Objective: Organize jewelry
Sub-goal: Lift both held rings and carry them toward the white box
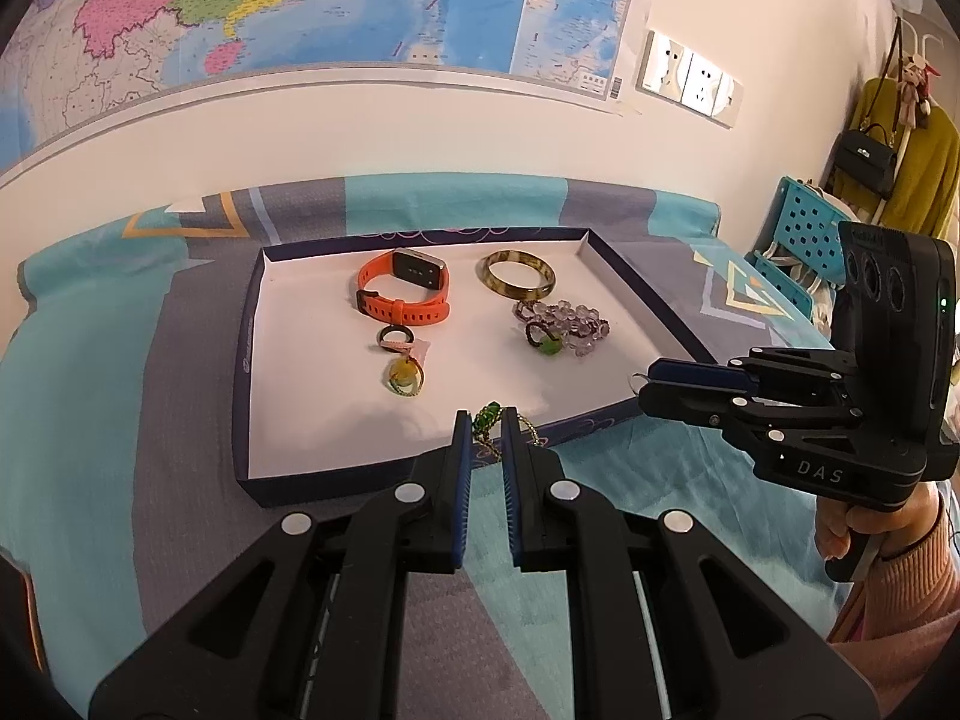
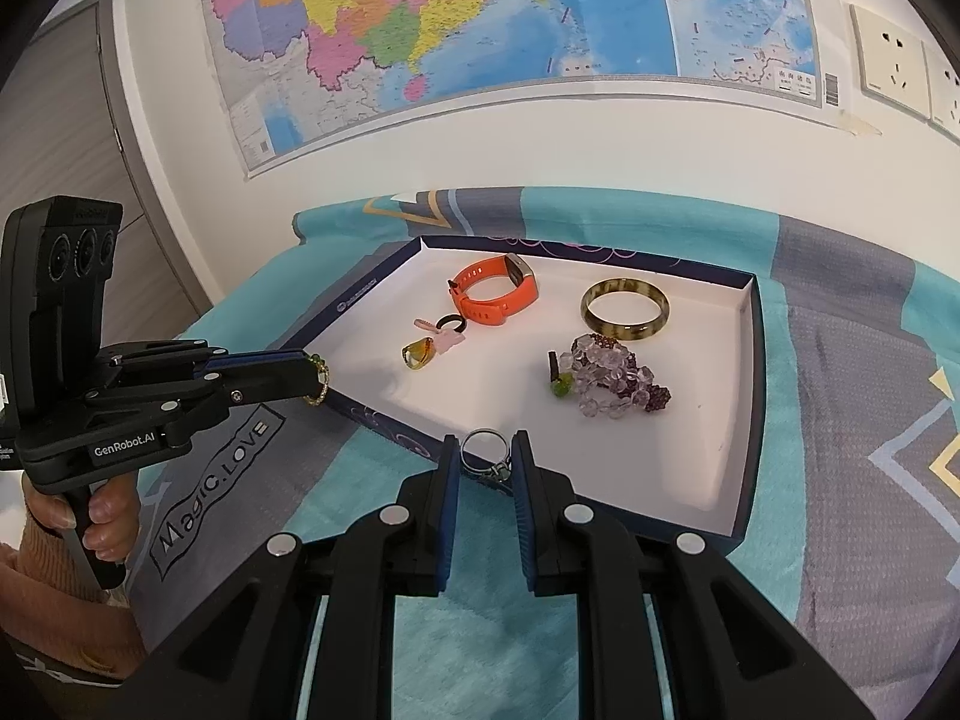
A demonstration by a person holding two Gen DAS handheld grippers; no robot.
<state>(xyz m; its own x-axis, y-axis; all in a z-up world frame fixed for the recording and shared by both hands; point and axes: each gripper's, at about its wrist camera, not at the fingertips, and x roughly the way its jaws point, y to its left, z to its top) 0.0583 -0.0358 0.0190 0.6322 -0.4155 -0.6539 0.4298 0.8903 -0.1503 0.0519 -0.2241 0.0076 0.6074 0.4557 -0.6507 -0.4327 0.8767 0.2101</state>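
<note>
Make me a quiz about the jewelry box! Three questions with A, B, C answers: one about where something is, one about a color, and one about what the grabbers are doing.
1. Where does the brown bangle lie?
A. Inside the tray
B. On the bedspread
C. Hanging on the wall

2. What colour is the watch strap?
A. Blue
B. Orange
C. White

3. What is the right gripper doing?
A. Hanging open with nothing in it
B. Pinching the watch
C. Pinching a silver ring

Answers:
1. A: the bangle rests on the tray's white floor, near its far wall.
2. B: the strap is bright orange in both views.
3. C: the ring sits between its fingers, above the tray's near edge, while the left gripper pinches a green-bead chain.
</note>
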